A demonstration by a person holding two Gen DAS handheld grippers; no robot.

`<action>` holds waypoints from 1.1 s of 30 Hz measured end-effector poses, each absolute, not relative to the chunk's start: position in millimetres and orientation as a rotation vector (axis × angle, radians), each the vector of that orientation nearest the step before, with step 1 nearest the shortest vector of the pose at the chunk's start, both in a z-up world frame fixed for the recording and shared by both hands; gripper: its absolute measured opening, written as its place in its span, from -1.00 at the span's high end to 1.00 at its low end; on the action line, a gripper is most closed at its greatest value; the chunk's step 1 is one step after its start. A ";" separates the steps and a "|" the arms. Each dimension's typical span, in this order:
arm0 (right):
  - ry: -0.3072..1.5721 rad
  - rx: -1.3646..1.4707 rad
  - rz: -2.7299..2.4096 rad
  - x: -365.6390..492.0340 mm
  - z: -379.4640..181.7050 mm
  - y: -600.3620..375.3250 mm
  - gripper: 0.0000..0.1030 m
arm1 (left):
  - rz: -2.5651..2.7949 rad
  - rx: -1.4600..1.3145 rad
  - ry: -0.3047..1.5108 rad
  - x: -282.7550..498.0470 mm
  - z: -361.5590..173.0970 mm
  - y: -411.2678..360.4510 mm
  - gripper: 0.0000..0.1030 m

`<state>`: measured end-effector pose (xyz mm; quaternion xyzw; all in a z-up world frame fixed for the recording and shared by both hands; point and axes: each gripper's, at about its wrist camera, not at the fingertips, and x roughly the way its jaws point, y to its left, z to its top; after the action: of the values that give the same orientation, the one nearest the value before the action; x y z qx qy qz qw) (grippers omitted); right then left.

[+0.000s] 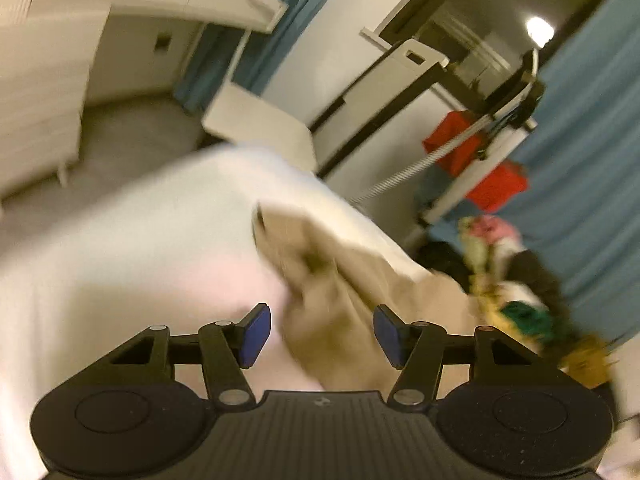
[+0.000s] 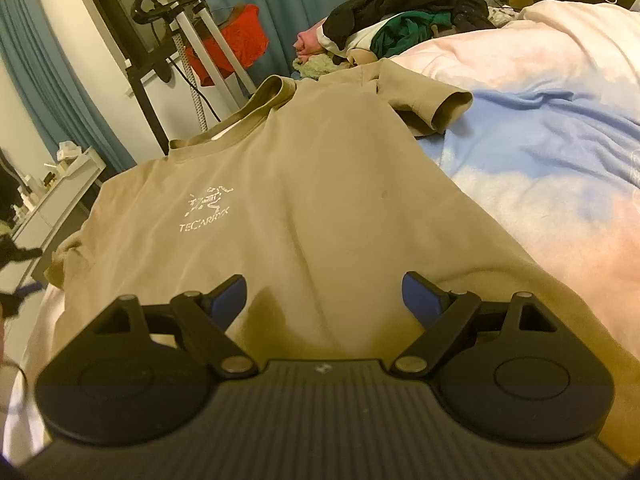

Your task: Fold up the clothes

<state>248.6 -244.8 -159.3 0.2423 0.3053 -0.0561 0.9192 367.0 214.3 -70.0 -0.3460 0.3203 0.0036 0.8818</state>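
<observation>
Tan cotton T-shirt spread flat, logo up, across pastel tie-dye duvet; far sleeve curled. Right gripper gaping over near hem, left gripper likewise agape, empty. Next, likely: pinching hem for folding.

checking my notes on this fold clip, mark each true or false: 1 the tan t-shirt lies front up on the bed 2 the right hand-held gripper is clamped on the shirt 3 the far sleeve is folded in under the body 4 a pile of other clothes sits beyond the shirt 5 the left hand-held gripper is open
1. True: the tan t-shirt lies logo up on the bed.
2. False: the right hand-held gripper is open above the hem.
3. False: the far sleeve sticks out sideways.
4. True: the pile of clothes is beyond the collar.
5. True: the left hand-held gripper is open, holding nothing.
</observation>
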 end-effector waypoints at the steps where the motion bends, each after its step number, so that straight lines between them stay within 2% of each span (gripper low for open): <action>1: 0.628 0.495 -0.115 248.4 -159.2 -244.2 -0.67 | -0.008 -0.758 0.673 363.7 -77.9 210.8 -0.16; 7: 0.630 0.477 -0.112 247.3 -158.8 -240.2 -0.67 | 0.045 -0.796 0.650 387.3 -101.2 188.0 -0.13; 8: 0.630 0.474 -0.111 247.1 -158.8 -239.5 -0.67 | 0.065 -0.786 0.654 392.2 -100.9 186.6 0.00; 10: 0.630 0.470 -0.110 246.9 -158.7 -238.5 -0.67 | 0.096 -0.772 0.675 399.4 -99.0 185.2 0.89; 16: 0.623 0.474 -0.111 247.5 -158.4 -238.9 -0.67 | 0.137 -0.588 0.680 398.5 -54.1 198.4 0.91; 20: 0.617 0.467 -0.108 245.8 -157.2 -238.8 -0.67 | 0.188 -0.413 0.704 400.9 -52.7 199.4 0.88; 23: 0.607 0.446 -0.108 243.9 -154.6 -236.7 -0.67 | 0.187 -0.320 0.690 390.4 -53.1 185.9 0.51; 24: 0.602 0.437 -0.108 242.9 -153.1 -235.8 -0.67 | 0.177 -0.286 0.682 383.6 -50.7 179.7 0.25; 25: 0.595 0.430 -0.107 241.6 -151.2 -235.1 -0.67 | 0.163 -0.250 0.673 376.6 -47.9 173.0 0.09; 33: 0.503 0.413 -0.074 224.3 -130.1 -232.2 -0.67 | 0.006 -0.187 0.576 258.7 -1.2 113.5 -0.18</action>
<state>224.3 -232.2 -130.1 0.2028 0.2471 -0.0365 0.9468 258.7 113.5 -1.2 -0.0923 0.2837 0.0031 0.9545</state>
